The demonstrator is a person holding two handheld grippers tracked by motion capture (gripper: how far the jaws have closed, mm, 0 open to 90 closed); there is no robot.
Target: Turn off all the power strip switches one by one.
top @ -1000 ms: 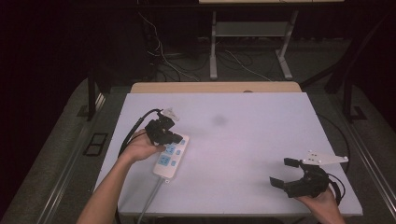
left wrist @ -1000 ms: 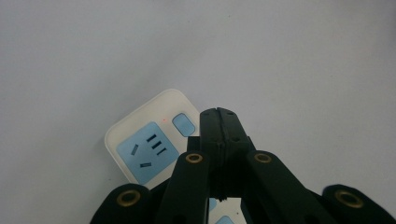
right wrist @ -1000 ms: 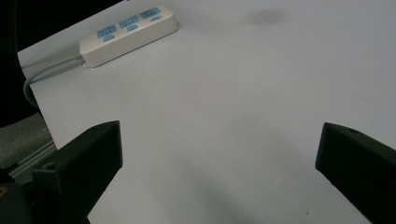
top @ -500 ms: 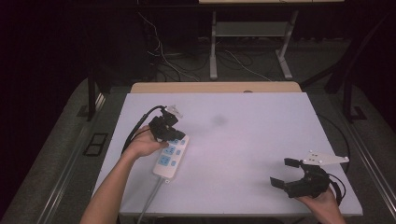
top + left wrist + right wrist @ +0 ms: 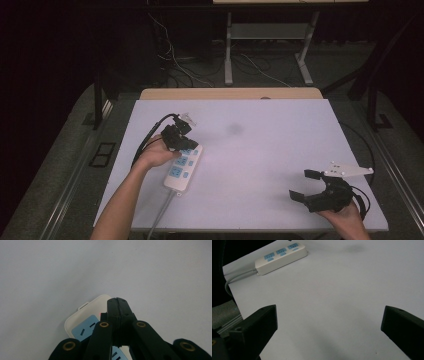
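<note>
A white power strip [image 5: 184, 167] with blue sockets lies on the left half of the white table [image 5: 270, 150], its cord [image 5: 159, 216] running off the near edge. My left gripper [image 5: 186, 144] points down over the strip's far end, jaws pressed together with nothing between them. In the left gripper view the shut tips [image 5: 117, 300] sit just above the strip's end [image 5: 85, 312], beside a small red light [image 5: 100, 314]. My right gripper [image 5: 304, 184] rests at the near right corner, open and empty. In its own view the jaws [image 5: 330, 313] face the strip [image 5: 280, 257].
A faint dark smudge [image 5: 234, 129] marks the table's middle. A wooden strip [image 5: 230, 94] borders the far edge. Beyond it are loose floor cables [image 5: 175, 65] and a metal stand's legs [image 5: 228, 55]. Dark floor surrounds the table.
My left gripper has edged slightly to the right and away over the strip's far end, still shut. The right gripper has not moved.
</note>
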